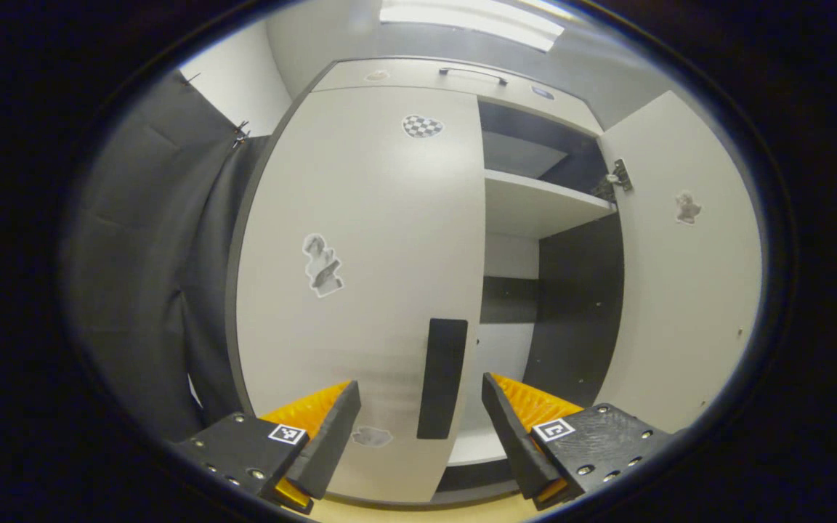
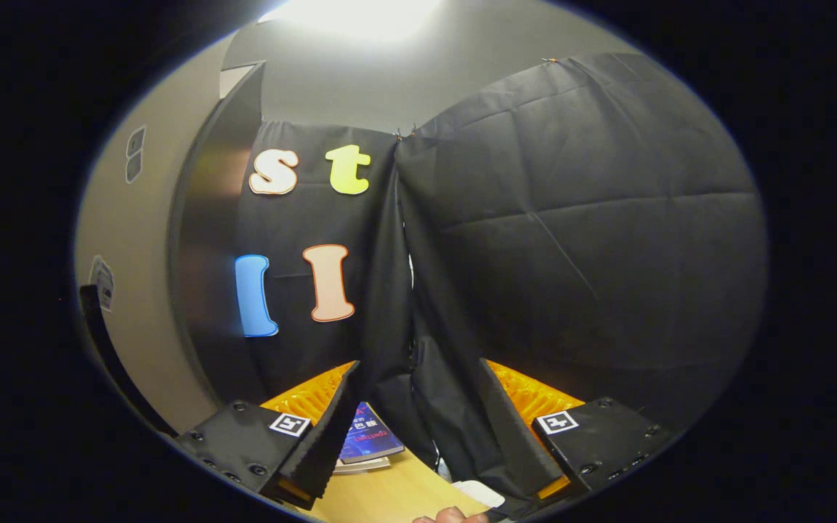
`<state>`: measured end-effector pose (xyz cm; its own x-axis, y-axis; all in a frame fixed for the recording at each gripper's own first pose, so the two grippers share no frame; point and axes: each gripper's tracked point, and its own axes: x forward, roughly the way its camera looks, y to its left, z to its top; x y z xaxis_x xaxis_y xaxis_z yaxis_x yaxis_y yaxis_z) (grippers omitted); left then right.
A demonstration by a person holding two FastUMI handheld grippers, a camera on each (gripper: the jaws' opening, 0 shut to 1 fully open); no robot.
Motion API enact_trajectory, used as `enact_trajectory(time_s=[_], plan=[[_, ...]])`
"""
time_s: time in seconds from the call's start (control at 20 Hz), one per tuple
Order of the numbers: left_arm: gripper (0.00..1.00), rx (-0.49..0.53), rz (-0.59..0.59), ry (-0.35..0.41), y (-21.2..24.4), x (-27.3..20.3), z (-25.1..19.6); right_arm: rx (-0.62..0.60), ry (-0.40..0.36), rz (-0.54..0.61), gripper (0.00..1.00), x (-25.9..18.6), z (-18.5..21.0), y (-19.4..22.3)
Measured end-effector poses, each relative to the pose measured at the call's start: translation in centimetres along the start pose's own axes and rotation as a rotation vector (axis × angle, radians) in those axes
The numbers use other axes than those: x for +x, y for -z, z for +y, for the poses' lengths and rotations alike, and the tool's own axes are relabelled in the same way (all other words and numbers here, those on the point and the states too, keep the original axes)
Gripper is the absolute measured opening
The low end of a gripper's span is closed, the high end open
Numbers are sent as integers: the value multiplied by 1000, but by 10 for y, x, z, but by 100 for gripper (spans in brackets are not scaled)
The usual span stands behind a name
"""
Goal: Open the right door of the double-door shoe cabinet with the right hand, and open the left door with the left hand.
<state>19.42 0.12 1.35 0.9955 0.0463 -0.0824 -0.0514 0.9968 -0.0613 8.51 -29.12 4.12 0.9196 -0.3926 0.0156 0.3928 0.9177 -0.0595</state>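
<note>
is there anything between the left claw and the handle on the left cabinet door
Nothing visible is in the way. In the left gripper view the left claw is open, its fingers spread either side of the dark vertical handle on the closed left door, with bare door face around it. The right door is already swung open.

The left tool (image 1: 420, 407) has two wedge-shaped fingers on black blocks studded with round screws, each block carrying a small square black-and-white marker just beside its ribbed inner face. The right tool (image 2: 418, 407) has the same blocks, screws and markers.
</note>
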Motion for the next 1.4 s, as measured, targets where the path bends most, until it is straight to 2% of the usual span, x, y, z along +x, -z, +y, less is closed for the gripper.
enact_trajectory(time_s=[0.15, 0.25, 0.3, 0.35, 0.4, 0.45, 0.5, 0.55, 0.6, 0.65, 0.7, 0.75, 0.8, 0.85, 0.9, 0.95, 1.0, 1.05, 1.1, 1.25, 1.4], plan=[[98, 1, 12, -28, 4, 19, -3, 30, -41, 7, 97, 16, 7, 7], [86, 0, 31, -46, 9, 28, -4, 47, -74, 28, 92, 27, 16, 17], [78, 2, 36, -46, 10, 31, -6, 54, -92, 39, 97, 32, 21, 23], [74, 9, 42, -37, 11, 34, -9, 58, -104, 47, 93, 36, 24, 28], [76, 24, 44, -34, 10, 35, -12, 61, -113, 53, 97, 41, 28, 32], [75, 46, 42, -33, 8, 37, -15, 64, -121, 59, 97, 46, 32, 35], [75, 65, 42, -30, 7, 40, -17, 64, -131, 63, 92, 51, 36, 38], [75, 82, 42, -30, 5, 44, -20, 52, -136, 63, 97, 54, 35, 41], [75, 97, 36, -43, 4, 46, -20, 31, -130, 59, 97, 59, 33, 41], [57, 93, 32, -64, 3, 49, -17, 14, -124, 52, 92, 67, 31, 38], [39, 84, 36, -65, 5, 50, -19, 6, -120, 42, 97, 72, 28, 34], [41, 72, 46, -67, 9, 50, -18, 11, -116, 33, 97, 74, 24, 32], [37, 67, 49, -99, 9, 46, -12, 25, -117, 27, 97, 75, 22, 29], [33, 47, 41, -91, 9, 47, -11, 46, -122, 25, 92, 77, 21, 29], [29, 53, 43, -97, 11, 48, -12, 70, -128, 28, 92, 78, 22, 28], [27, 75, 40, -99, 10, 48, -12, 96, -135, 36, 97, 77, 23, 30], [26, 90, 51, -106, 12, 48, -12, 117, -143, 50, 93, 77, 25, 33], [24, 91, 59, -108, 13, 50, -12, 133, -145, 64, 97, 77, 23, 38], [22, 88, 69, -101, 12, 48, -13, 142, -140, 74, 97, 77, 21, 39], [5, 64, 64, -77, 12, 48, -13, 171, -130, 77, 98, 73, 15, 32], [5, 52, 58, -63, 13, 44, -12, 197, -143, 74, 98, 59, 19, 27]])
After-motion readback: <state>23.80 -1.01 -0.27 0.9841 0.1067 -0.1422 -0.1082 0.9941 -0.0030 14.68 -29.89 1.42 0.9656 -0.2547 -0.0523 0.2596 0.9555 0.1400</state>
